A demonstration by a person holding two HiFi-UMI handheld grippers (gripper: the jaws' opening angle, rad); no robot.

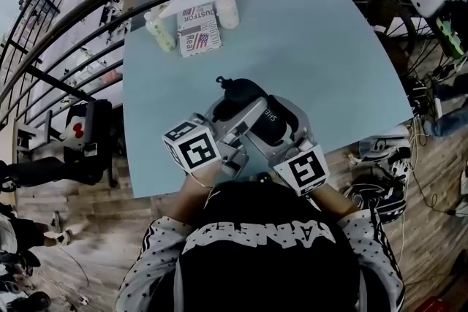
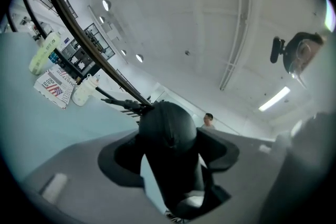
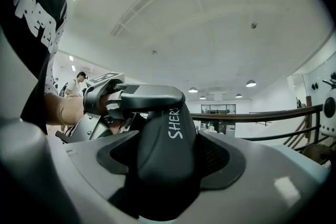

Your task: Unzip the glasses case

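Down at the lower middle of the head view, the black glasses case (image 1: 274, 120) is at the near edge of the pale blue table (image 1: 329, 62), its grip points hidden. The right gripper (image 3: 167, 152) view shows jaws clamped on the lettered body. The left gripper (image 2: 170, 162) view shows jaws closed on the case's rounded end, with a printed packet (image 2: 54, 86) at upper left.

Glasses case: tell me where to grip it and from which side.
Across its narrow width, from the near side: right gripper is shut on the lettered part, left gripper on the rounded far end. The case is long and rounded, so it seats crosswise.
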